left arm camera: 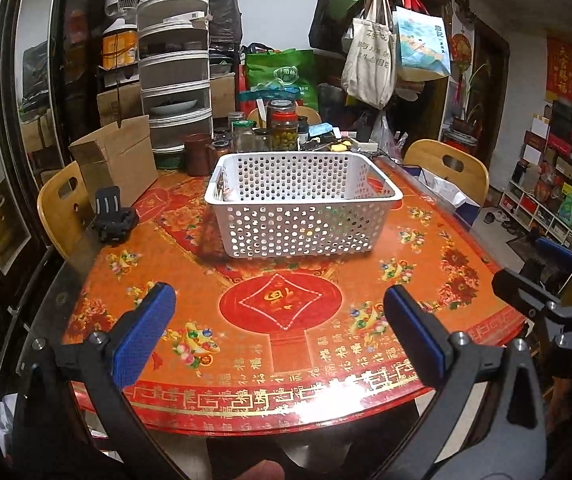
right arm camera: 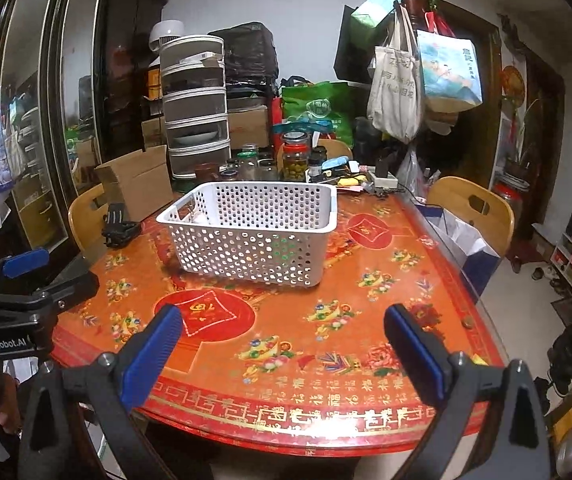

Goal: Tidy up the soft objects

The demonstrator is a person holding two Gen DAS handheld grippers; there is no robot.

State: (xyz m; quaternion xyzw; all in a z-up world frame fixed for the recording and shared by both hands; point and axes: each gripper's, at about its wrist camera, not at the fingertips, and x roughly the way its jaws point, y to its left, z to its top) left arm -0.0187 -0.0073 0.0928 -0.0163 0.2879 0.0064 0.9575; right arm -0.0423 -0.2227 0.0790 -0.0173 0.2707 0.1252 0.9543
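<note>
Cluttered household storage fills the room behind a round tabletop (left arm camera: 286, 360) covered in a red and orange cloth printed with flowers and gold characters. Near the middle of the tabletop stands a white perforated plastic basket (left arm camera: 302, 204), upright, its rim open to the top; through the holes something pale shows against its left inner wall in the right wrist view, too hidden to name. No soft objects can be made out on the cloth around the basket. Left of the basket lies a small black strapped device (left arm camera: 112, 216), and further left behind it sits an open cardboard box (left arm camera: 116, 156). Behind the basket is a cluster of glass jars, among them a tall jar of green olives (left arm camera: 284, 128), and left of those a tall stack of round mesh food covers (left arm camera: 176, 68). Behind and to the right of the basket a wooden coat stand carries a canvas tote bag (left arm camera: 368, 60). Both grippers hover over the tabletop's near edge, well short of the basket and touching nothing. The left gripper (left arm camera: 280, 330) has its blue-padded fingers (left arm camera: 144, 334) spread wide apart and empty. The right gripper (right arm camera: 282, 350) is likewise spread wide and empty.
</note>
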